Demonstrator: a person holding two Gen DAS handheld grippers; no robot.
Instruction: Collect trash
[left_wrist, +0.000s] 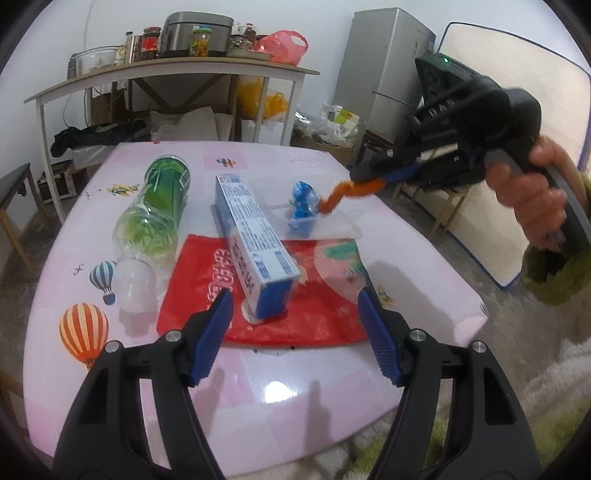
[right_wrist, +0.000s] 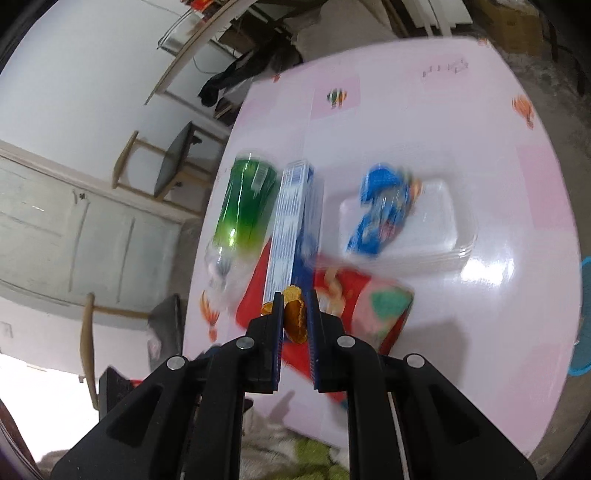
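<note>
On the pink table (left_wrist: 303, 373) lie a green-labelled plastic bottle (left_wrist: 155, 210), a blue and white carton (left_wrist: 255, 243), a red snack bag (left_wrist: 295, 310) and a blue wrapper (left_wrist: 303, 206) in a clear plastic tray (right_wrist: 436, 229). My left gripper (left_wrist: 295, 336) is open and empty, low over the near end of the carton and the red bag. My right gripper (left_wrist: 369, 181) is shut on an orange peel (left_wrist: 343, 192) and holds it in the air above the table's right side. In the blurred right wrist view the peel (right_wrist: 295, 317) sits between the pads (right_wrist: 277, 332).
A long table (left_wrist: 166, 74) with jars, a cooker and a pink bag stands at the back wall. A silver fridge (left_wrist: 391, 70) and a white board (left_wrist: 509, 147) stand to the right. A dark stool (left_wrist: 14, 188) is at the left. A blue bin rim (right_wrist: 583, 317) shows right of the table.
</note>
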